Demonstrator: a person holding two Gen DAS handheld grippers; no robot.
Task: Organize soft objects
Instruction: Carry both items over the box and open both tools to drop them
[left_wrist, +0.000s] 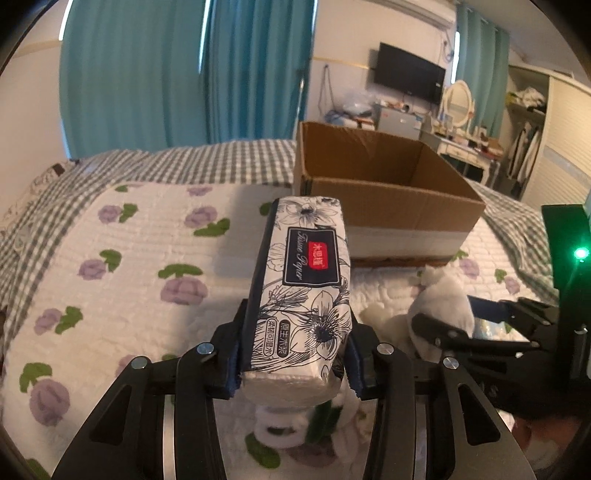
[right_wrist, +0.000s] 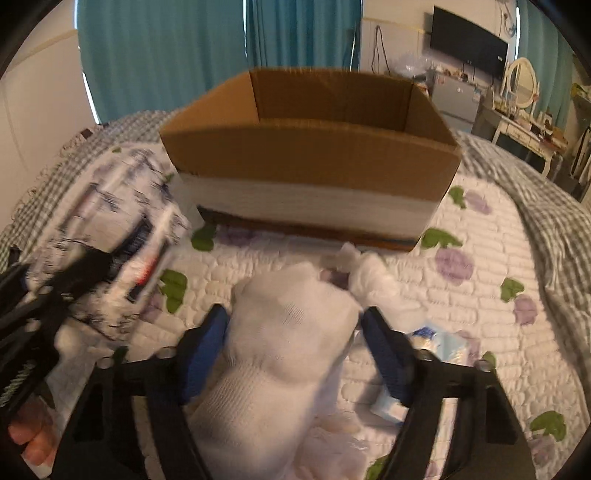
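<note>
My left gripper (left_wrist: 295, 354) is shut on a tissue pack (left_wrist: 306, 280) with black flower print, held above the floral quilt and pointing at the open cardboard box (left_wrist: 391, 192). My right gripper (right_wrist: 295, 332) is shut on a bundle of white socks (right_wrist: 288, 332), just in front of the box (right_wrist: 314, 155). In the right wrist view the tissue pack (right_wrist: 122, 236) shows blurred at the left. In the left wrist view the right gripper (left_wrist: 476, 321) and the white socks (left_wrist: 443, 306) show at the right.
A small blue-and-white packet (right_wrist: 439, 343) lies on the quilt (right_wrist: 498, 332) by my right finger. A white ring-shaped item (left_wrist: 277, 428) lies under my left gripper. Teal curtains, a dresser and a wall TV stand beyond the bed.
</note>
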